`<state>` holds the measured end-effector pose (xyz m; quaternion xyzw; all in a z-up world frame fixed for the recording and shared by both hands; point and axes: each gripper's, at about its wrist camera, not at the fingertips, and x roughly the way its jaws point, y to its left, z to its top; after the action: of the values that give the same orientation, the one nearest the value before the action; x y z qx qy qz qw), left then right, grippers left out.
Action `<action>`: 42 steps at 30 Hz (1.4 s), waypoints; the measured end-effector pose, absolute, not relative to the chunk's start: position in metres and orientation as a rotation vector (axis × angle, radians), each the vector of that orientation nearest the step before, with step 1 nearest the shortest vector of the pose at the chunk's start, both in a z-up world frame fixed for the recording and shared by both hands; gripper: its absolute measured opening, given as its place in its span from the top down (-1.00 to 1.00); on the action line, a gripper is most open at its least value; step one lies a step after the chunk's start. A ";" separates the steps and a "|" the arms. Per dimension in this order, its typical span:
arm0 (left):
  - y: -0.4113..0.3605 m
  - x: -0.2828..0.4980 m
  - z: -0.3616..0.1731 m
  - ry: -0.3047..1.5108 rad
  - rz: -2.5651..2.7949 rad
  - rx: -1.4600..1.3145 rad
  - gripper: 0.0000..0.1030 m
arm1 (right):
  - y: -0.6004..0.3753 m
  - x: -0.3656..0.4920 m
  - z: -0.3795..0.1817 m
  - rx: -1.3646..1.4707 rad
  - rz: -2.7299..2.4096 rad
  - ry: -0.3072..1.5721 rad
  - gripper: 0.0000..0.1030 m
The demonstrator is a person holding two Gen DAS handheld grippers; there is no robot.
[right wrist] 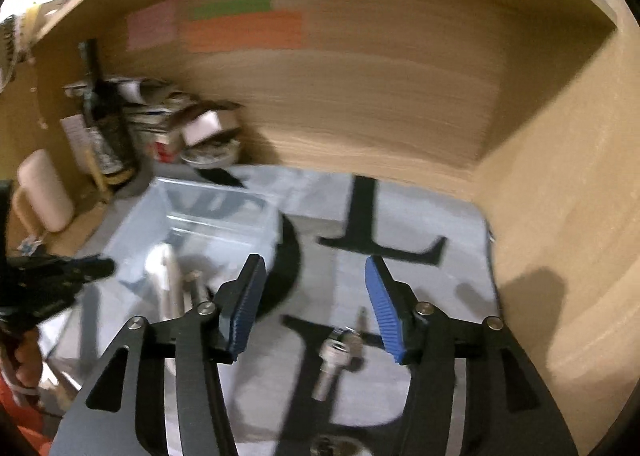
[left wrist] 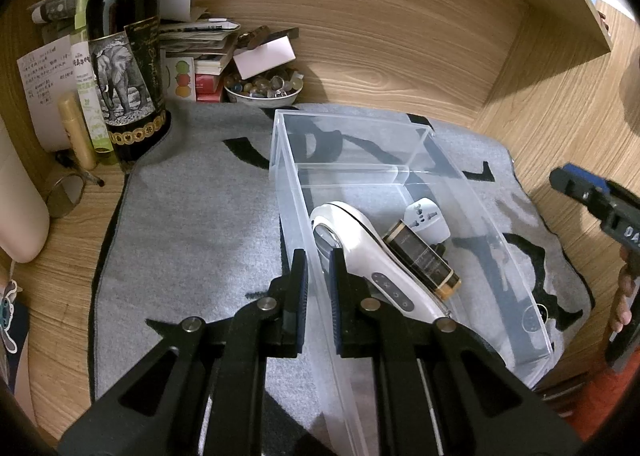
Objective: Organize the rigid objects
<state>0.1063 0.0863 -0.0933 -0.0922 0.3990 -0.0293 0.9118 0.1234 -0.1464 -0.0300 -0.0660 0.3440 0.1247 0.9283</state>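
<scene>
A clear plastic bin (left wrist: 400, 172) stands on a grey mat (left wrist: 192, 224). In it lie a white handheld device (left wrist: 360, 252), a dark amber vial (left wrist: 424, 260) and a white plug adapter (left wrist: 424, 216). My left gripper (left wrist: 320, 260) straddles the bin's near left wall, jaws closed to a narrow gap on it. My right gripper (right wrist: 316, 268) is open and empty above the mat, with a small metal keyring piece (right wrist: 336, 352) lying below between its fingers. The bin (right wrist: 208, 216) sits to its left. The right wrist view is blurred.
A wine bottle (left wrist: 120, 56) with an elephant label, a gold tube (left wrist: 76, 132), papers and a bowl of stones (left wrist: 264, 86) crowd the back left corner. Wooden walls (right wrist: 560, 176) close in behind and to the right. A pink cylinder (right wrist: 44, 188) stands left.
</scene>
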 end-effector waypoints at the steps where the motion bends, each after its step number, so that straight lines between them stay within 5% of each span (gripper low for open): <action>1: 0.087 0.106 -0.093 0.822 -0.061 -0.190 0.82 | -0.151 0.125 -0.034 -0.136 0.239 0.719 0.04; 20: 0.086 0.106 -0.093 0.823 -0.046 -0.180 0.82 | -0.170 0.135 -0.138 -0.133 0.236 1.040 0.04; 24: 0.086 0.106 -0.093 0.823 -0.046 -0.180 0.82 | -0.167 0.127 -0.136 -0.149 0.276 1.043 0.37; 42: 0.087 0.106 -0.093 0.824 -0.052 -0.186 0.82 | -0.160 0.151 -0.136 -0.134 0.285 1.004 0.80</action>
<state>0.1057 0.0867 -0.0926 -0.0905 0.3997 -0.0250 0.9118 0.1507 -0.1598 -0.1360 -0.0639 0.4792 0.1359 0.8648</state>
